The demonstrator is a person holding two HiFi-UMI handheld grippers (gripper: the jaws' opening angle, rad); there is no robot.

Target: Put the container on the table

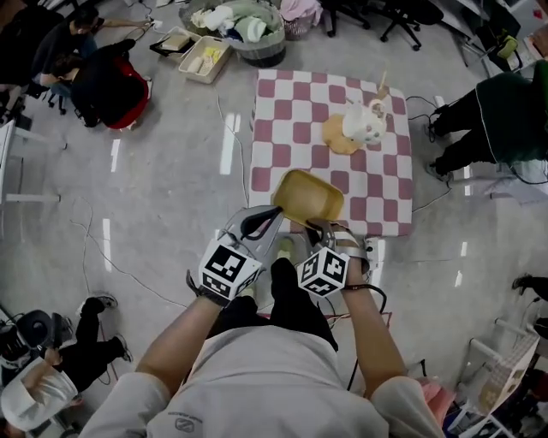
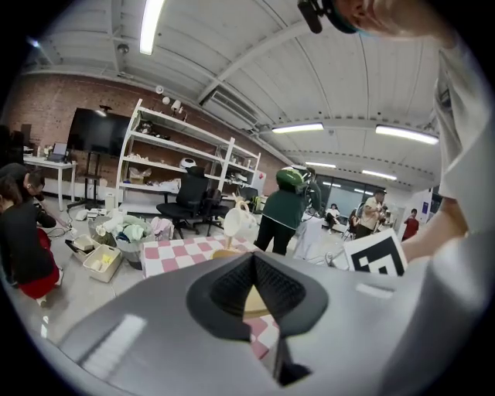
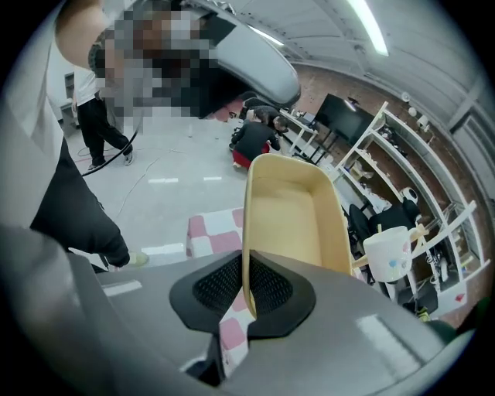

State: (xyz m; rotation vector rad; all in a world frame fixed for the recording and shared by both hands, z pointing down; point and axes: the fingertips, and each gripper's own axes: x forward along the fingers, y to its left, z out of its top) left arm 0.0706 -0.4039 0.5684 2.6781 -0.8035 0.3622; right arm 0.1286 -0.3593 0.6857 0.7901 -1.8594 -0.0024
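Note:
A yellow rectangular container (image 1: pixel 308 195) hangs in the air over the near edge of the pink-and-white checkered table (image 1: pixel 291 111). My right gripper (image 1: pixel 318 227) is shut on its near rim; in the right gripper view that rim (image 3: pixel 290 220) runs straight between the pads (image 3: pixel 246 282). My left gripper (image 1: pixel 272 216) is at the container's near left corner, and in the left gripper view a tan wedge of the container (image 2: pixel 255 303) sits between the closed pads (image 2: pixel 254 267). The container looks empty.
A white mug (image 1: pixel 364 120) stands on a tan round mat at the table's far right. Beyond the table are a laundry basket (image 1: pixel 248 26) and beige trays (image 1: pixel 205 58). People sit at the far left; a person in green (image 1: pixel 505 111) is at the right. Cables cross the floor.

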